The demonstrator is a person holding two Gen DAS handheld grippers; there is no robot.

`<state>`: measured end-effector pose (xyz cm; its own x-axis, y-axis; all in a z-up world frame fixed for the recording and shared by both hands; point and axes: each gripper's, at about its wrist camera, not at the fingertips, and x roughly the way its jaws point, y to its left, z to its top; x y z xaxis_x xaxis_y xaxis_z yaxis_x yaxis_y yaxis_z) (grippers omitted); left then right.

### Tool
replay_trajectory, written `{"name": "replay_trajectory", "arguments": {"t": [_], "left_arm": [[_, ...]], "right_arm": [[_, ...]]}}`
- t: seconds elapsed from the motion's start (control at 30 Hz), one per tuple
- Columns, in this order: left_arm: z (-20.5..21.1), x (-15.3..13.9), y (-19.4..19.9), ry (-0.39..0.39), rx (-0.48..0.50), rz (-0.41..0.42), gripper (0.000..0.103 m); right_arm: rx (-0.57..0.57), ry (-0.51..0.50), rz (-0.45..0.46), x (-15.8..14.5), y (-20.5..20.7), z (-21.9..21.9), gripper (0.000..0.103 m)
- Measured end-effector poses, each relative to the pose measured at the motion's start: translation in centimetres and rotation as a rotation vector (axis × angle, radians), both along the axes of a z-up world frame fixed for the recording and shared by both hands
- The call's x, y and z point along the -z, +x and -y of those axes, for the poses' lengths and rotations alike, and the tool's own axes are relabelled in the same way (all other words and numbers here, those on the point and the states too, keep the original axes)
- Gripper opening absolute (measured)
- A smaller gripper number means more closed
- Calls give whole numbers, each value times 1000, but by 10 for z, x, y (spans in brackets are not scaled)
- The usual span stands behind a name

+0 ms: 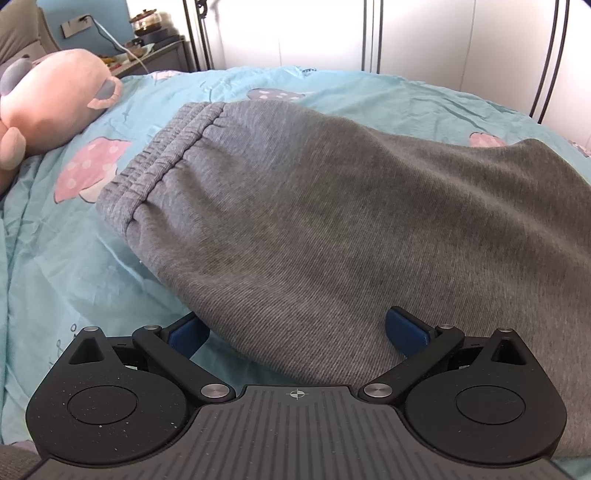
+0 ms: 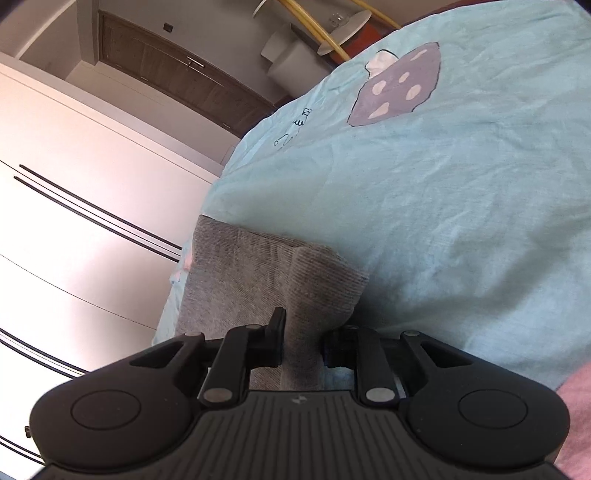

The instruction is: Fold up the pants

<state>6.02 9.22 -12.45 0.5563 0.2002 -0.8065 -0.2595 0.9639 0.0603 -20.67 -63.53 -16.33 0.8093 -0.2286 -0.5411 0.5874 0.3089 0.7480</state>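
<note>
**Grey pants on the bed: one gripper spread wide, the other clamped on a hem**

Left wrist view: the left gripper (image 1: 297,334) sits low over the bed, pointing forward and slightly down, its jaws spread wide. The grey pants (image 1: 314,221) lie flat on the turquoise bedsheet (image 1: 66,266), filling the middle of the view. The near edge of the fabric runs between the two blue-padded fingers (image 1: 406,330); one pad sits just beside the cloth's edge on the sheet side, the other over the cloth, and neither is pressed together on it. The elastic waistband (image 1: 159,158) lies at the far left of the garment, next to a pink mushroom print (image 1: 90,168). A pink plush toy (image 1: 48,99) rests at the upper left of the bed, apart from the pants. Behind it stands a bedside stand (image 1: 155,55) with a glass-lidded pot (image 1: 147,20), and dark metal bed rails (image 1: 369,33) rise at the back.

Right wrist view: the right gripper (image 2: 303,343) is rolled steeply, so the bed's edge and a white wardrobe (image 2: 74,184) appear tilted. Its jaws are drawn close together on a fold of the pants' leg end (image 2: 258,273), which stands up between them at the bed's edge. The bedsheet beyond carries a grey-purple mushroom print (image 2: 399,85). A dark wooden door (image 2: 177,74) shows at the top.
</note>
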Motion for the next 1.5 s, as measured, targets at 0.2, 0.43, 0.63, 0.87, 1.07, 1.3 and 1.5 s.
{"name": "replay_trajectory", "arguments": {"t": [0.2,0.43,0.63,0.87,1.07,1.3,1.5], "left_arm": [[-1,0,0,-8,-4,-1,103],[-3,1,0,-26,-8,-4,103],[-7,2,1,-53,-14,-6,103],[-9,3,2,-73,-20,-8,103],[-6,-2,3,-44,6,4,103],[-1,-34,-15,-52,75,79,103],[-9,-89,-55,-112,121,262,103]], "right_arm": [[13,-33,-49,-5,5,-4,12],[23,-73,-84,-16,6,-11,11],[41,-65,-126,-17,9,-10,11],[62,-52,-159,-15,18,-9,13],[81,-154,-190,-37,24,-24,9],[-9,-426,-320,-108,67,-69,9],[-307,-743,-237,-180,128,-183,9]]}}
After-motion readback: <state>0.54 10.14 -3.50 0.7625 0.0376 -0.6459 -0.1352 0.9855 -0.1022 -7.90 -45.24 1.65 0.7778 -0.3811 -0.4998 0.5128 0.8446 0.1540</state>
